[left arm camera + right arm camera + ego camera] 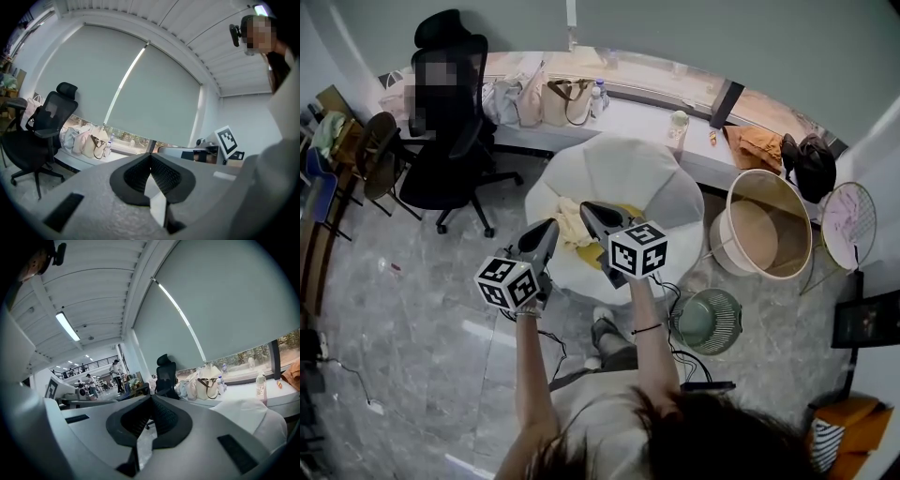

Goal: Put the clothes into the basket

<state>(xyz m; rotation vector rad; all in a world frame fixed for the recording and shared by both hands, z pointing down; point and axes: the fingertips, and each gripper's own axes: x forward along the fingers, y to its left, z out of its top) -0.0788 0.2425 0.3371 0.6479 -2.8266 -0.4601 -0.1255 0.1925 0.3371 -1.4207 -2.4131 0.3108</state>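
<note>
A person's dark hair (pixel 694 436) fills the bottom edge, and both arms reach forward with 2 grippers. The left gripper (pixel 551 225) has its jaws pressed together and holds nothing. Just right of its tip, pale yellow clothes (pixel 572 228) lie on a white beanbag (pixel 619 173). The right gripper (pixel 587 207) points over the clothes, its jaws also closed and empty. Well to the right, a round beige basket (pixel 759 230) stands on the grey floor (pixel 412 328).

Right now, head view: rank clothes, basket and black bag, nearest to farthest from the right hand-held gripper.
1. Clothes, right beside the right hand-held gripper.
2. Basket, off to the right.
3. Black bag, farther back, beyond the Basket.
</note>
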